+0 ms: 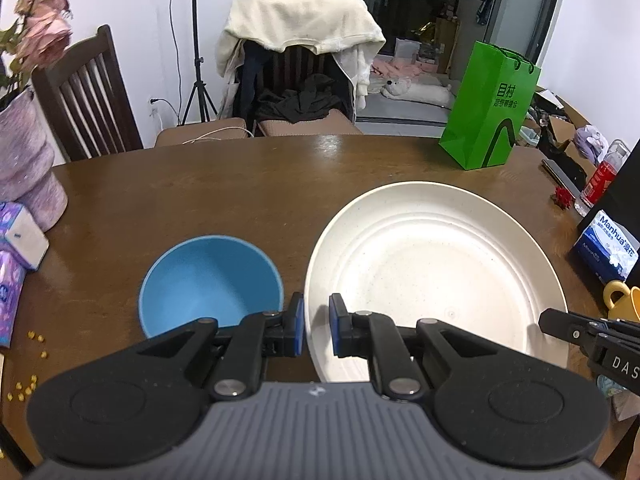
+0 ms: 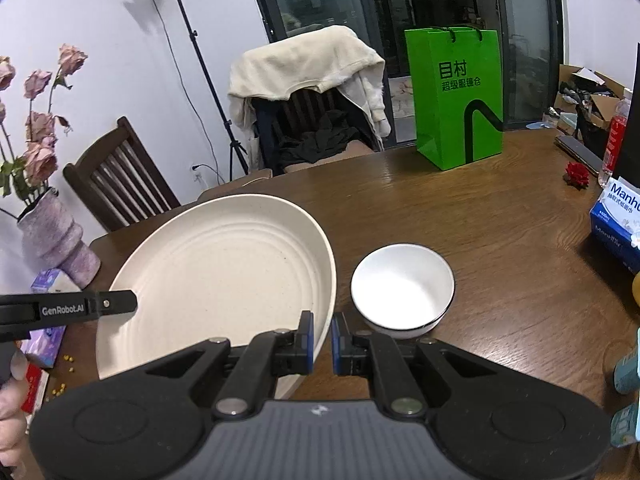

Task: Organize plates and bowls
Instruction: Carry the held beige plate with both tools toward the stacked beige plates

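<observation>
So both jaws nearly closed, each clamped on the plate (image 1: 432, 264) rim: left gripper (image 1: 317, 330) on its left edge, right gripper (image 2: 322, 340) on its right; blue bowl (image 1: 210, 284) just left of plate, white bowl (image 2: 402, 288) just right, both on worktop (image 1: 240, 184)
</observation>
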Available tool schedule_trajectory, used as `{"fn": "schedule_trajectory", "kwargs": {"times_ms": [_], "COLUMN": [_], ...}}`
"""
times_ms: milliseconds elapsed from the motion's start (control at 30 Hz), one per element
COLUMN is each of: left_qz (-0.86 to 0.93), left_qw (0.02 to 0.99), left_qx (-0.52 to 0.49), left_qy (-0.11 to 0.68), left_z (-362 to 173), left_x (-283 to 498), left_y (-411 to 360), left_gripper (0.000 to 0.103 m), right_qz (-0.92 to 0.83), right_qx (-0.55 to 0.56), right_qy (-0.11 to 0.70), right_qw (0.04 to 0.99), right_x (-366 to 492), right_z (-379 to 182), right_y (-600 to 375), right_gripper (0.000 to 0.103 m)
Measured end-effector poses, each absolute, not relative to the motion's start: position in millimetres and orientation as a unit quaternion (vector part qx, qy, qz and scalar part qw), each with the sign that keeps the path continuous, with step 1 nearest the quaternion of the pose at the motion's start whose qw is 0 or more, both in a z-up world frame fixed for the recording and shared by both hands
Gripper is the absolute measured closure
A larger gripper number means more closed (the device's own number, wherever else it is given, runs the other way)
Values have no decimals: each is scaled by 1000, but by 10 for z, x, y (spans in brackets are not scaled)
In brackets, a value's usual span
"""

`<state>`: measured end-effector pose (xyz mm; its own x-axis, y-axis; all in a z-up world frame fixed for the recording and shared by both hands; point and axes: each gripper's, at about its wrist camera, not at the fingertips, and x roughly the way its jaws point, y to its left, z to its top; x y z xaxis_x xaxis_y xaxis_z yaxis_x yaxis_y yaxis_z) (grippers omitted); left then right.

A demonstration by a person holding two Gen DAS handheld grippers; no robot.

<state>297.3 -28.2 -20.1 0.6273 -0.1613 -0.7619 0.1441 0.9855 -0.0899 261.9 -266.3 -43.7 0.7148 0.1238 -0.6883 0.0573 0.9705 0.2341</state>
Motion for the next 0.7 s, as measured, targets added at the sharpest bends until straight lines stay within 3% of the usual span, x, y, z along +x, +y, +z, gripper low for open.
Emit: {"fn": "schedule_trajectory", "kwargs": {"times_ms": [700], "left_qz": [-72], "left_qw": [901], "left_qx": [-26], "left_qy": [427], "left_z": [-236], "left_x": [2419], "left_y": [103], "left_gripper": [90], "right_qz": [45], "right_qx": [109], "right_qy": [381], "right_qw": [917], "right_x": [2155], "right_z": [-512], "right_y": [-2302], "right_gripper": [94]}}
